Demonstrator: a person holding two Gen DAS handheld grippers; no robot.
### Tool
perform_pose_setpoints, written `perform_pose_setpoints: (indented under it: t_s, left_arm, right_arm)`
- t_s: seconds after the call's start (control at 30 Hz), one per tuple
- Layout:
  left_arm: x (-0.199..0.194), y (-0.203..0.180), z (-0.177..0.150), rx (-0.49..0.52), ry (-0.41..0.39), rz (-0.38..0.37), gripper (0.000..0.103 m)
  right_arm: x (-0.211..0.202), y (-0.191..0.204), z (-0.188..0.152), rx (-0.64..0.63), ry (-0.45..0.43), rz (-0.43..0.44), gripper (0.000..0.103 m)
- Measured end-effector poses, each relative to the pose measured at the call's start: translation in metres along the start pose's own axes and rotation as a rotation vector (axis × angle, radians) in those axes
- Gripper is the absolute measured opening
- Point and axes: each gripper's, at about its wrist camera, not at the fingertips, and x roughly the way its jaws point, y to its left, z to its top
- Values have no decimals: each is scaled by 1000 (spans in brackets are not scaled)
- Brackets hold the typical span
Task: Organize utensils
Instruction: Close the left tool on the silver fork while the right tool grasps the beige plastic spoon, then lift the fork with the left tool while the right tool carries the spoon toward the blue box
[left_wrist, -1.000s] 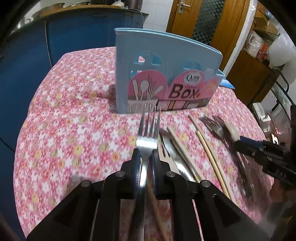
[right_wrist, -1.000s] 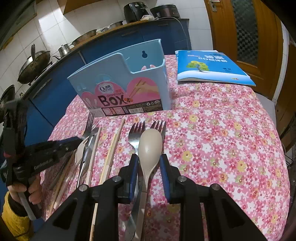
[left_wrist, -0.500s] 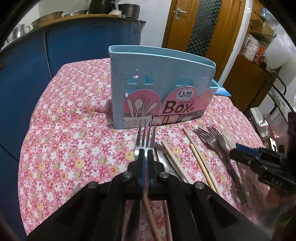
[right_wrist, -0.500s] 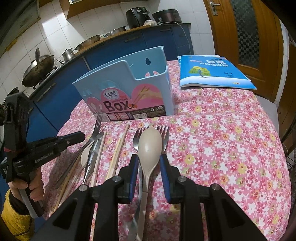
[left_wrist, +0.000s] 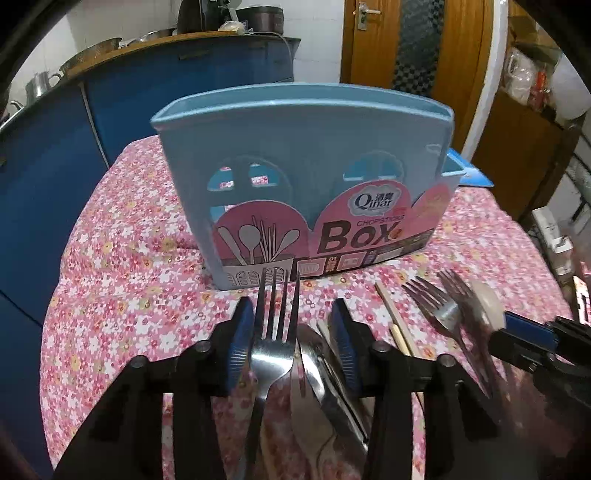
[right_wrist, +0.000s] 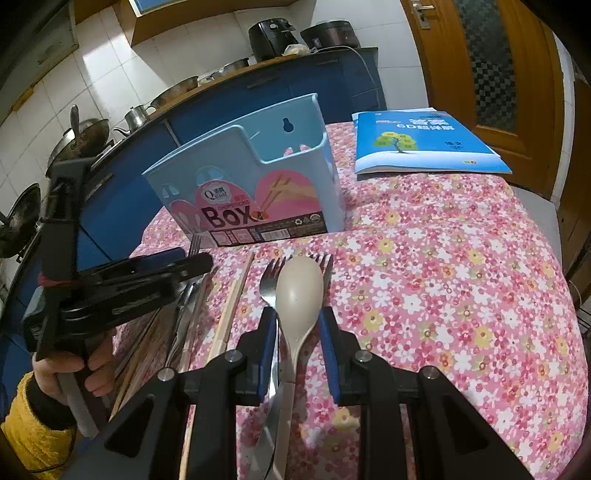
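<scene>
A: What is hard to read here?
B: In the left wrist view the right gripper (left_wrist: 517, 332) is smeared at the edge, and the cream spoon (left_wrist: 487, 306) and forks beside it blur together. The handles under the left gripper (left_wrist: 291, 332) are cut off by the frame.
A: Count the utensils?
B: From the right wrist view: one cream spoon (right_wrist: 299, 291), two forks under it, a pair of chopsticks (right_wrist: 236, 291), and a heap beneath the left gripper (right_wrist: 147, 273) whose pieces I cannot count. One blue chopsticks box (right_wrist: 258, 184) stands upright on the floral tablecloth (right_wrist: 443, 277), just beyond the utensils, with a blue book (right_wrist: 421, 144) behind it.
A: And the claws?
B: The left one's jaws are opening; a steel fork (left_wrist: 273, 332) lies between them against the left pad, clear of the right one. The right gripper (right_wrist: 297, 332) brackets the cream spoon's neck with gaps both sides, unclenched.
</scene>
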Motion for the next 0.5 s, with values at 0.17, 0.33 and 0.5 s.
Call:
perform_pose_setpoints:
  t_s: [0.17, 0.33, 0.5]
  left_arm:
    - [5, -1, 2, -1, -1, 53, 22]
    - [-7, 11, 0, -35, -22, -22, 22]
    - [-43, 30, -12, -55, -114, -112, 22]
  right_arm:
    - [-2, -3, -1, 13, -8, 7, 26]
    - [-9, -2, -2, 18, -30, 16, 26]
    - [-19, 5, -1, 9, -66, 32, 26]
